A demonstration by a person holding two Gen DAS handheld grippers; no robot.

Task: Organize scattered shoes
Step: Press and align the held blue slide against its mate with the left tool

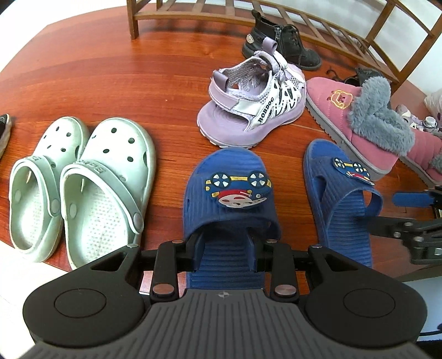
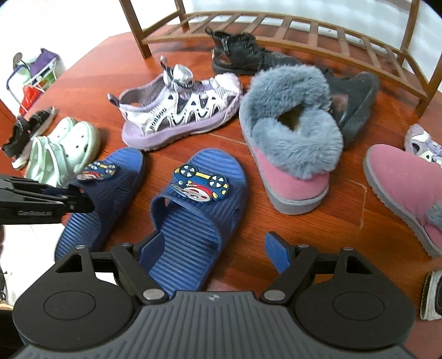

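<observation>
Partly hidden | left tool (image 1: 225, 252) tips under blue slipper (image 1: 229, 193) strap

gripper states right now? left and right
Left gripper: shut on the left blue slipper.
Right gripper: open, holding nothing, fingers either side of the right blue slipper.

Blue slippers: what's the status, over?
Left gripper at strap mouth of one blue slipper, grip unclear. Right gripper open over heel of other blue slipper. Pink fur-lined boot close beside.

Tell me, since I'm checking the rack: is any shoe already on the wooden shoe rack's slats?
No: the wooden shoe rack shows bare slats, and the black boot nearest it sits on the floor in front.
</observation>
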